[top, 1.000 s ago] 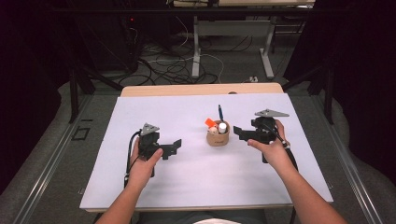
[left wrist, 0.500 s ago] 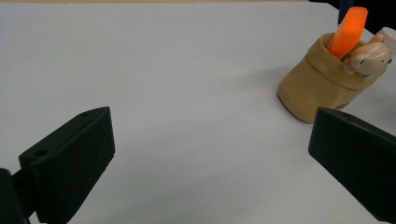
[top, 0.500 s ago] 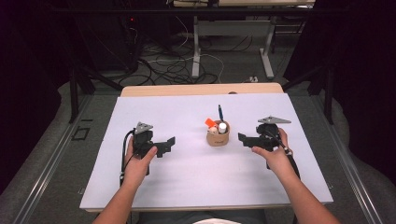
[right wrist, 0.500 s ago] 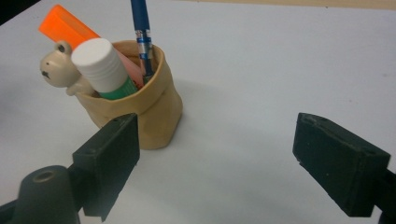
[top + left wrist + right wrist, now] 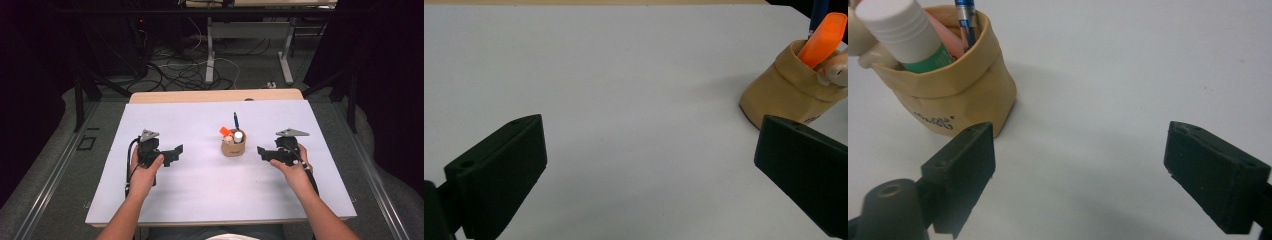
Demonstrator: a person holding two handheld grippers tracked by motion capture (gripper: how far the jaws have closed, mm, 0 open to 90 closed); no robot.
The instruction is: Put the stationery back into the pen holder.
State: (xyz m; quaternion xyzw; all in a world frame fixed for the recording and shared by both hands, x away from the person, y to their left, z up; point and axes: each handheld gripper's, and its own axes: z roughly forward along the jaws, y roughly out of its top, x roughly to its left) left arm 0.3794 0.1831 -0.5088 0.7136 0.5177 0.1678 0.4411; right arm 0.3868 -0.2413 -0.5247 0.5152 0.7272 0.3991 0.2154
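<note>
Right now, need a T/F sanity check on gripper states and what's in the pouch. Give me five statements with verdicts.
1. The left gripper has its jaws spread wide with nothing between them. True.
2. The right gripper is clamped on the tan pouch. False: its jaws are open and the pouch sits beyond its left jaw, ungripped.
3. The pouch stands on the white table cover between the two grippers. True.
4. The pouch is empty. False: it holds an orange piece, a white-capped glue stick and a blue pen.
5. The pouch lies tipped on its side. False: it stands upright with its mouth up.
</note>
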